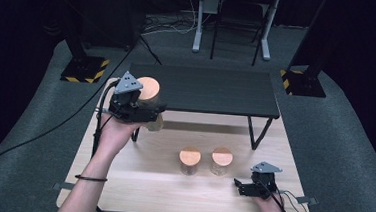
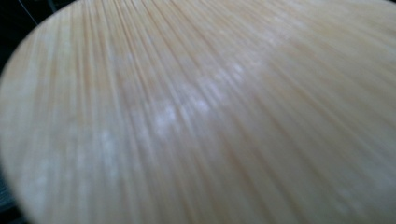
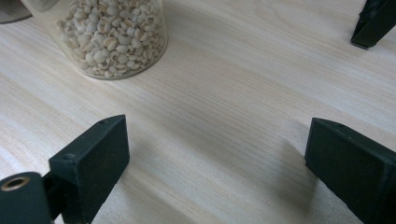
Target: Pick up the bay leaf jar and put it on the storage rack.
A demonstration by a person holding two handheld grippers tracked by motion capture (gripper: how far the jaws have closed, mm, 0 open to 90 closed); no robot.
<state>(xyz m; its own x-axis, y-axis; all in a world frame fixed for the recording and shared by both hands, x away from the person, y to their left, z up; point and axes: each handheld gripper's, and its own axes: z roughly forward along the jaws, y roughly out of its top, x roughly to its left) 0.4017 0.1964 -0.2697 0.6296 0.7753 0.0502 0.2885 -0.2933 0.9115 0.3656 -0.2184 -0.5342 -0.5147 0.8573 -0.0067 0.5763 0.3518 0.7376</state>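
Left gripper (image 1: 148, 110) clamped on the wooden-lidded jar (image 1: 148, 90), held up at the black shelf's (image 1: 212, 90) left end | right gripper (image 1: 243, 187) open, resting on my table (image 1: 135, 182) by two jars (image 1: 205, 160) | step: lifting | next, I judge: clear the shelf edge, set down upright.

high view: above the near edge, facing forward and down over the whole wooden table (image 1: 135, 182) | left gripper view: pressed up against a jar's wooden lid (image 2: 201, 116), blurred | right gripper view: low, skimming the tabletop toward a grain jar (image 3: 112, 37) | shared: both jars and tabletop also in high view
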